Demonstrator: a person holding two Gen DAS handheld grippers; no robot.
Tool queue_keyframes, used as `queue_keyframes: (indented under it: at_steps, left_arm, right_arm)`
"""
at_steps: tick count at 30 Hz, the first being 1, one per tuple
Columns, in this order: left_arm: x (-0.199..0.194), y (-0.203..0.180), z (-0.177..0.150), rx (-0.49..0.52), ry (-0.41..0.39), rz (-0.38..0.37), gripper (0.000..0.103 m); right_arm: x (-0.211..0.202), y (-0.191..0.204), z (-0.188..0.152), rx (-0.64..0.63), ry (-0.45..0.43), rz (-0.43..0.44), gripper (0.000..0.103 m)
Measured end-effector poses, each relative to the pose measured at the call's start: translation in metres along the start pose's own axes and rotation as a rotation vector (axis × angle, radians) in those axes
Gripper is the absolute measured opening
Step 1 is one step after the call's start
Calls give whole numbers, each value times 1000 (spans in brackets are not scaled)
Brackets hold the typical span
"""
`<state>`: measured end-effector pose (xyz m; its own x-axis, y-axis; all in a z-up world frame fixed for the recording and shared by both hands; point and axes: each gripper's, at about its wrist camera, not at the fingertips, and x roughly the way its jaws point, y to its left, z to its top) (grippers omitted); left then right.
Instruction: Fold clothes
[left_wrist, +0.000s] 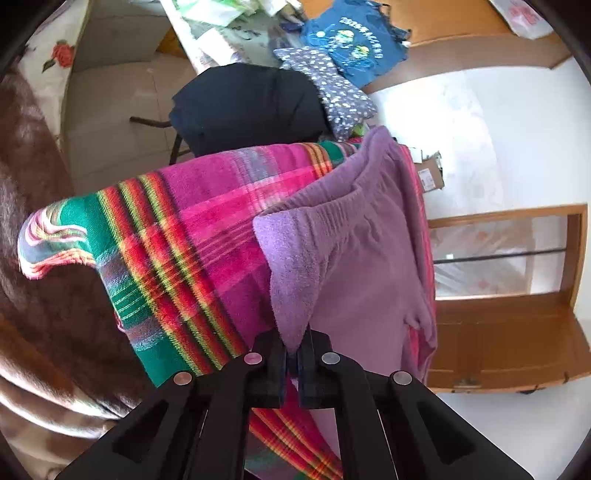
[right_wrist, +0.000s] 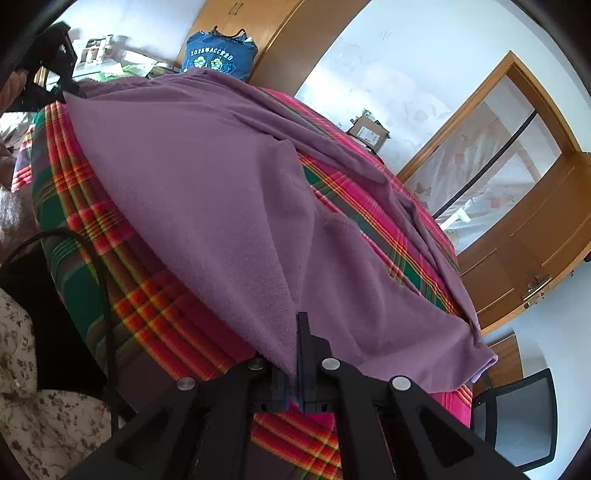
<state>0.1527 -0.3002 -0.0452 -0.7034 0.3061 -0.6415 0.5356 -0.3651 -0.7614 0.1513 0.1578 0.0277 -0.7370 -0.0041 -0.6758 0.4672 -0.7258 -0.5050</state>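
Observation:
Purple fleece trousers with an elastic waistband lie on a bright plaid blanket. My left gripper is shut on a corner of the waistband, which hangs pinched between its black jaws. In the right wrist view the same purple trousers spread wide over the plaid blanket, and my right gripper is shut on their near edge. The left gripper shows far off at the top left of that view, at the garment's other end.
Beyond the blanket lie a black garment, a dotted navy piece and a blue printed shirt. A wooden door and a cardboard box stand by the white wall. A mesh chair sits low on the right.

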Motion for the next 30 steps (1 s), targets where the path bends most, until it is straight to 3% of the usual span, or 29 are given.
queue_keyframes:
  at_steps: [14,22,25,28,30]
  left_arm:
    - [-4,5,-4,7,-1,28,3]
    - [-26,-7,-11,76,-39,63,10]
    - [-45,-18,-16,130,-97,65,24]
    - [-51,-36,-23,212,-127,68,24]
    - [-45,-47,-30,251,-98,48,24]
  right_arm:
    - [3,-2,-4,33,18,58,3]
    - [0,-29,-9,189,9,184,6]
    - [-6,-48,-17,274,-2,236,7]
    - [-9,-69,-25,358,-13,258,13]
    - [-11,-87,-34,415,-15,236,15]
